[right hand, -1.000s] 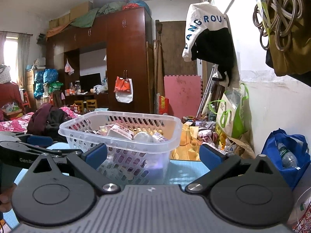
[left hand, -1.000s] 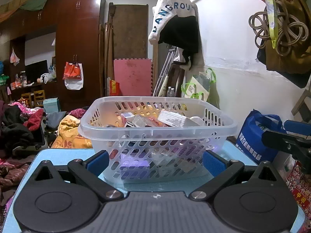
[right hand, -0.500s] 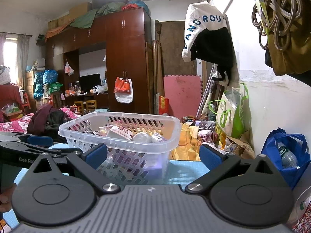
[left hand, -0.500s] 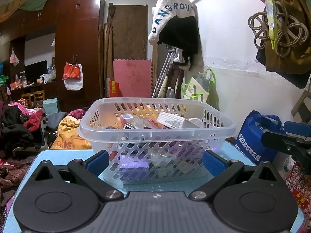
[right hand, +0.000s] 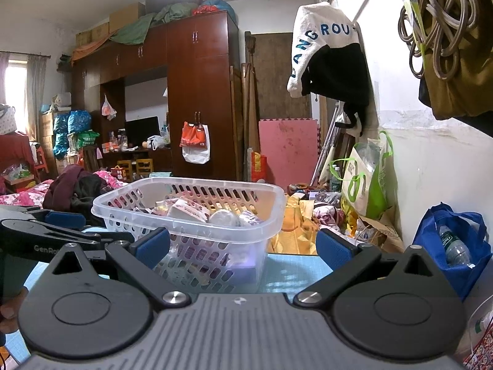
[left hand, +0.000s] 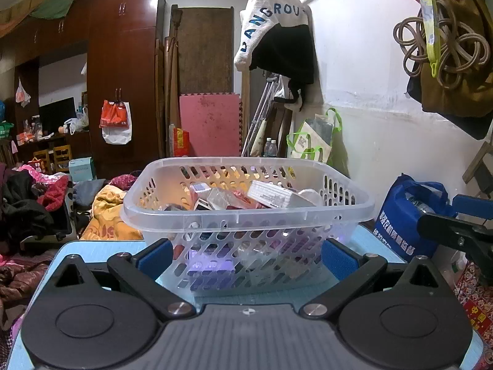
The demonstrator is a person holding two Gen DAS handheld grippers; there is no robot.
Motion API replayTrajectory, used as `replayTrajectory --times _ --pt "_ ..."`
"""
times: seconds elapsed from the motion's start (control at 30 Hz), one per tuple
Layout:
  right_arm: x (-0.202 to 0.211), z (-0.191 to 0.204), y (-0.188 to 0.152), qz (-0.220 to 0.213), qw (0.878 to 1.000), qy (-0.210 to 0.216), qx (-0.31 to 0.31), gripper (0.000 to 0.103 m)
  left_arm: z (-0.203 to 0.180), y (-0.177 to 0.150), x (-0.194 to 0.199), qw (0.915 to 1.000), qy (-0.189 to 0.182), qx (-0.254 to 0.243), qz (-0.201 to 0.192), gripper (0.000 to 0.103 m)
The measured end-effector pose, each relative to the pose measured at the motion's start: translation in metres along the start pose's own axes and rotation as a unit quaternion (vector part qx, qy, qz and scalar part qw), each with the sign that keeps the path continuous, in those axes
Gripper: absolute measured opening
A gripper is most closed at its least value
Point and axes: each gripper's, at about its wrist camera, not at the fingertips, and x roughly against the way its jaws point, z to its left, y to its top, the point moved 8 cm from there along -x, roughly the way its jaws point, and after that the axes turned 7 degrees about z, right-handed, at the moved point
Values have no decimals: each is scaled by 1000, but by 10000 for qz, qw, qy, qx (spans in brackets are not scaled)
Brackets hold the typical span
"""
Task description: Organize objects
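My left fingers [left hand: 245, 251] and right fingers [right hand: 243, 246] stood apart, empty, before the full basket [left hand: 246, 212] on the counter [left hand: 92, 249].

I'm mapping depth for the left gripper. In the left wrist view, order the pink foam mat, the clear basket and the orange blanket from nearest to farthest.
1. Clear basket: just ahead of the open left gripper.
2. Orange blanket: behind it, left.
3. Pink foam mat: against the far wall, centre.
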Motion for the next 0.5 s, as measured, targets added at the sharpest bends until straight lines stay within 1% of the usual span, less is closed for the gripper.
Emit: replayTrajectory --times 0.2,0.3,0.4,0.5 --pt "0 0 0 1 10000 -7 2 103 1 5 -3 10000 39 38 12 103" --pt "-1 0 1 14 10000 -11 7 103 0 9 -6 10000 85 -21 35 103" --pt "0 -1 3 3 10000 -26 12 103 -3 17 -10 9999 136 -96 35 103" --pt "0 0 4 19 10000 -61 42 103 -3 29 -12 9998 188 -49 -33 103"
